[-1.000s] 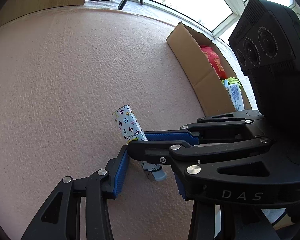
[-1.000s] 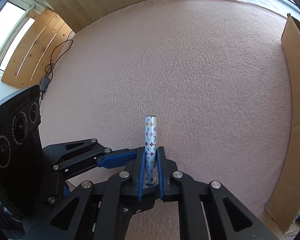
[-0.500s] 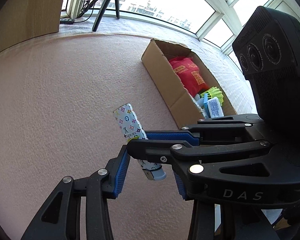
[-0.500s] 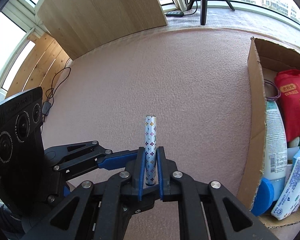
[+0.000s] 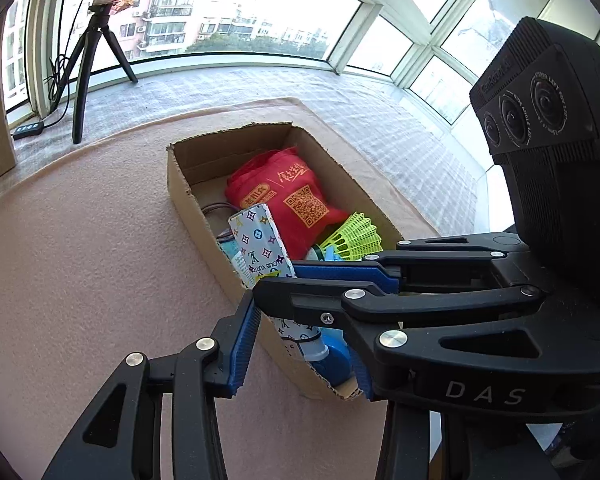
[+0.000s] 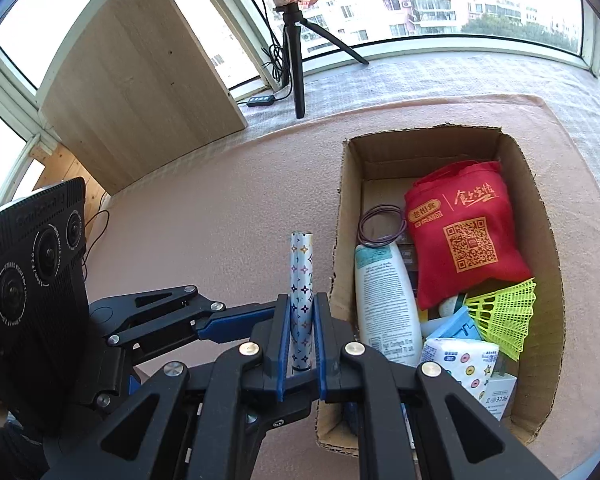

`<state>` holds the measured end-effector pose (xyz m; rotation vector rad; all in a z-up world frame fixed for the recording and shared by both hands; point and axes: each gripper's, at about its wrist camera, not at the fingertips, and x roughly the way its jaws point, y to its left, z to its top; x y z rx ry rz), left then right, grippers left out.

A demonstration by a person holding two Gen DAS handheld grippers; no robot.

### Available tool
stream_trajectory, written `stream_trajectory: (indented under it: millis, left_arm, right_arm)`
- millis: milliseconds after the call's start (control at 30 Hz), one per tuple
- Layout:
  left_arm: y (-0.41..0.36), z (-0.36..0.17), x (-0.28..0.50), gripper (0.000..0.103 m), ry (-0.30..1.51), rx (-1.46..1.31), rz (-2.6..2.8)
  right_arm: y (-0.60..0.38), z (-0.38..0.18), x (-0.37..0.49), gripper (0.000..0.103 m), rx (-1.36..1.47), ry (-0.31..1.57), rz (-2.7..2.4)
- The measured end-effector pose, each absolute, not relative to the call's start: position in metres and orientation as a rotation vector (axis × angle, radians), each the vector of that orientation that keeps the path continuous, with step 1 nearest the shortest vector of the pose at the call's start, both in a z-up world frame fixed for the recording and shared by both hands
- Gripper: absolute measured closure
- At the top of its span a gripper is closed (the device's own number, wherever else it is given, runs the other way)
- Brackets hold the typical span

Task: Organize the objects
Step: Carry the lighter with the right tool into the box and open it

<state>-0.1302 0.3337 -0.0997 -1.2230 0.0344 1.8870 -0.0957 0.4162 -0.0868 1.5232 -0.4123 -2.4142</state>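
Note:
A white tube (image 6: 301, 280) printed with coloured monograms stands upright between the fingers of my right gripper (image 6: 301, 304), which is shut on it, just left of the cardboard box (image 6: 342, 208). In the left wrist view the tube (image 5: 260, 244) hangs over the box's near long wall (image 5: 180, 188), with the right gripper (image 5: 278, 280) crossing in front. My left gripper (image 5: 306, 340) is open, and the tube's capped end sits between its blue pads without touching them. The box holds a red bag (image 6: 464, 232), a white bottle (image 6: 384, 300), a yellow-green shuttlecock (image 6: 504, 312) and a tissue pack (image 6: 460, 360).
The box sits on a pink mat (image 5: 80, 260). Behind the mat stand a black tripod (image 6: 296, 60) with a cable remote (image 6: 262, 101) and a leaning wooden board (image 6: 140, 92). Windows run along the back. Purple hair ties (image 6: 382, 220) lie in the box.
Both grippers have risen and swung towards the box with the tube still clamped in the right one. The box, first only at the edge, now shows whole with its contents.

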Motion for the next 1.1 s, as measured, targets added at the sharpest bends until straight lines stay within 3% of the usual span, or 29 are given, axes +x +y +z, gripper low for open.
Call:
stream_trajectory:
  millis: [300,333,367,433,467,1100]
  left_arm:
    - [0.376,-0.111,-0.132,0.059,0.095,-1.24,1.86]
    - [0.379,-0.111,-0.131,0.057,0.11,-1.24,1.871]
    - [0.38,-0.111,-0.13,0.057,0.121,-1.239,1.88]
    - [0.382,-0.112,-0.129,0.043,0.15,-1.251,1.903]
    - [0.383,-0.112,-0.13,0.041,0.158,-1.256,1.914]
    - [0.294,-0.106,-0.125,0.036,0.153,-1.304,2.094]
  right_arm:
    - [0.446,-0.093,-0.094,0.092,1.541,-0.424,-2.448]
    - [0.447,-0.093,-0.093,0.089,1.544,-0.41,-2.462]
    - [0.447,-0.092,-0.093,0.075,1.551,-0.402,-2.473]
    - [0.45,-0.09,-0.092,0.052,1.536,-0.402,-2.507]
    - [0.451,-0.089,-0.09,0.048,1.529,-0.399,-2.531]
    - [0.421,-0.085,-0.072,0.049,1.537,-0.372,-2.555]
